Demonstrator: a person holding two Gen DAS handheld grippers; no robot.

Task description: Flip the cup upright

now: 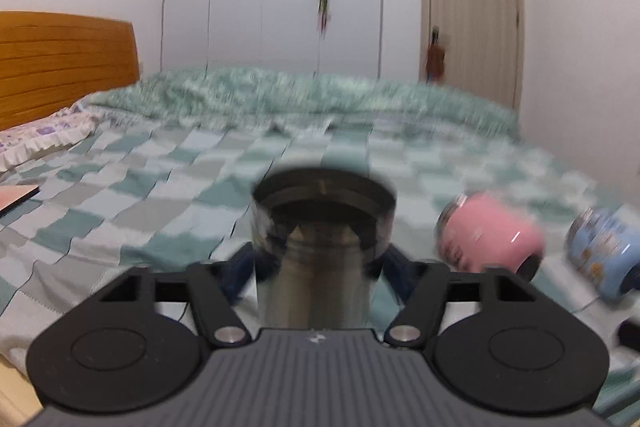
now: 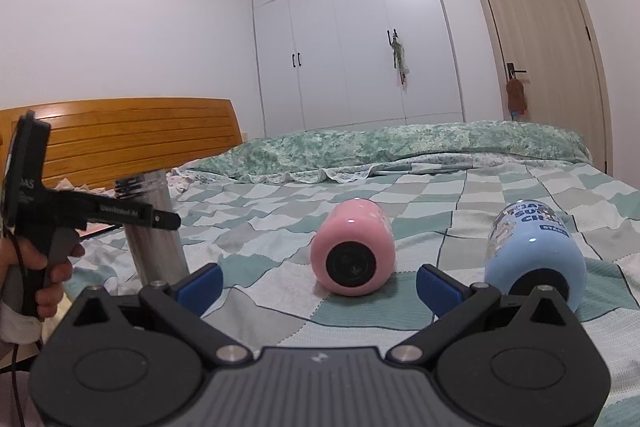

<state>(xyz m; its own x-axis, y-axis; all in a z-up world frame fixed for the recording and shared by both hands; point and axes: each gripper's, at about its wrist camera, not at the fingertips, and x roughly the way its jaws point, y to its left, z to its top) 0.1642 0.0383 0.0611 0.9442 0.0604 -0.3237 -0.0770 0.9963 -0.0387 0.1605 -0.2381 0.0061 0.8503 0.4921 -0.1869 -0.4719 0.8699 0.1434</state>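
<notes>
My left gripper (image 1: 316, 267) is shut on a steel cup (image 1: 316, 251), held nearly upright with its open mouth up; the right wrist view shows that cup (image 2: 154, 227) standing on the bed at the left with the left gripper (image 2: 132, 215) around it. A pink cup (image 2: 354, 247) lies on its side mid-bed, base toward me, and shows at the right of the left wrist view (image 1: 492, 237). A blue printed cup (image 2: 534, 255) lies on its side to its right, seen also in the left wrist view (image 1: 604, 255). My right gripper (image 2: 318, 281) is open and empty, just short of the pink cup.
All cups rest on a checked green bedspread (image 2: 440, 195). A rolled green duvet (image 2: 400, 143) lies across the far side. A wooden headboard (image 2: 132, 135) is at the left, a white wardrobe (image 2: 352, 39) and a door (image 2: 536, 47) behind.
</notes>
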